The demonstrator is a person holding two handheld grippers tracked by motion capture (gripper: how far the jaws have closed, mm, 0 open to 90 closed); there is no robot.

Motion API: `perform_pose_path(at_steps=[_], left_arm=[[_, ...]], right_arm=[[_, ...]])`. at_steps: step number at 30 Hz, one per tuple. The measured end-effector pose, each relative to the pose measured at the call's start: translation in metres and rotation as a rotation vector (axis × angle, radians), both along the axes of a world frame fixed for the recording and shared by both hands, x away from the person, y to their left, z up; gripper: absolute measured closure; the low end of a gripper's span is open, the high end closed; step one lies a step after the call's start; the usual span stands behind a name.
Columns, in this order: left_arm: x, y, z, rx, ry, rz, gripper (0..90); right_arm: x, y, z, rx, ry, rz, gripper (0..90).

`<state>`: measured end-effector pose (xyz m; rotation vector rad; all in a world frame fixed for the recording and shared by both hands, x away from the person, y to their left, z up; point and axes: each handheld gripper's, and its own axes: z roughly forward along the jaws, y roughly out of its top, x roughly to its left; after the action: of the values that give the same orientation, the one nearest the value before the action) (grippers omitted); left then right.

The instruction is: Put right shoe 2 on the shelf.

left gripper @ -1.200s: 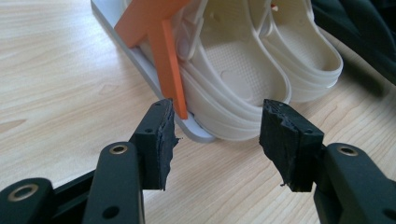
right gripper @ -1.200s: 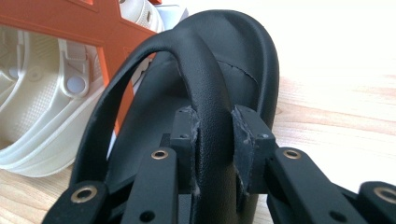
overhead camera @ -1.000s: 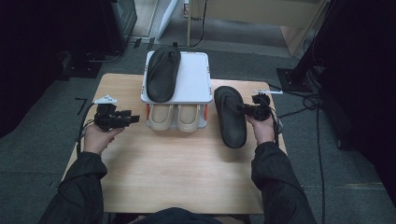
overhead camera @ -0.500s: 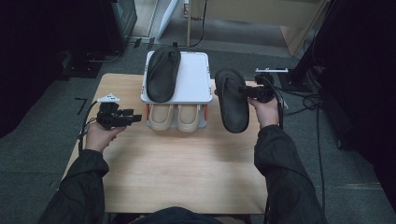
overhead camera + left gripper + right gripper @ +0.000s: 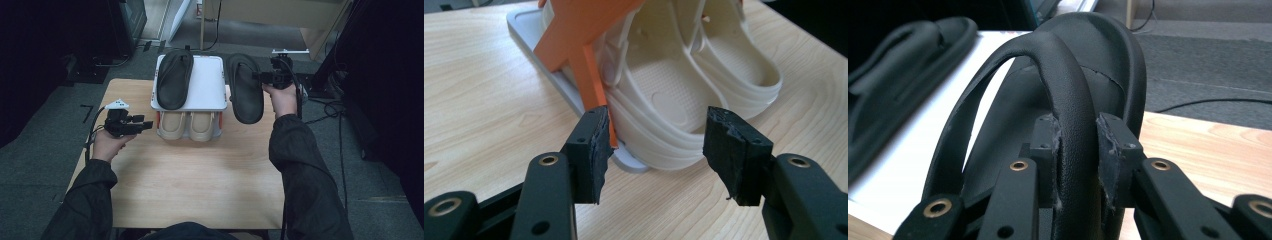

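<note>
Right gripper (image 5: pixel 267 76), jaws clamped on strap of black sandal (image 5: pixel 244 89), has lifted it off surface (image 5: pixel 200 175) to beside white rack (image 5: pixel 212 85), where its mate (image 5: pixel 175 77) lies. Left gripper (image 5: pixel 142 124) waits, jaws wide, empty, near cream clogs (image 5: pixel 190 125).

In the high view the white shelf (image 5: pixel 210 90) covers the toes of the cream clogs (image 5: pixel 190 125), so just their heels stick out. The held sandal (image 5: pixel 245 87) hides the shelf's right edge and part of the worktop (image 5: pixel 200 180) under it. In the right gripper view the right tongs (image 5: pixel 1079 150) cover the strap where they pinch it, and the other sandal (image 5: pixel 898 65) is cut off at the left edge. In the left gripper view an orange piece (image 5: pixel 584 35) runs off the top; what it is can't be told.
</note>
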<state>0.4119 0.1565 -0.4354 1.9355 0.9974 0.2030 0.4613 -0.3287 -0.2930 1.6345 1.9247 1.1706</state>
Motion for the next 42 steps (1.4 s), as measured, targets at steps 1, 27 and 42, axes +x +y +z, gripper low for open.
perform_pose_path(at_steps=[1,27,42], left_arm=[[0.0,0.0,0.0,-0.006,0.0,-0.001,44.5],[-0.016,0.016,-0.001,-0.008,0.002,0.003,44.4],[-0.027,0.026,-0.003,-0.024,-0.006,0.026,44.4]], right_arm=[[0.003,0.003,0.003,0.007,-0.001,0.004,71.1],[0.048,0.083,0.003,0.01,0.021,0.071,70.3],[0.071,0.099,-0.015,0.012,0.056,0.059,69.4]])
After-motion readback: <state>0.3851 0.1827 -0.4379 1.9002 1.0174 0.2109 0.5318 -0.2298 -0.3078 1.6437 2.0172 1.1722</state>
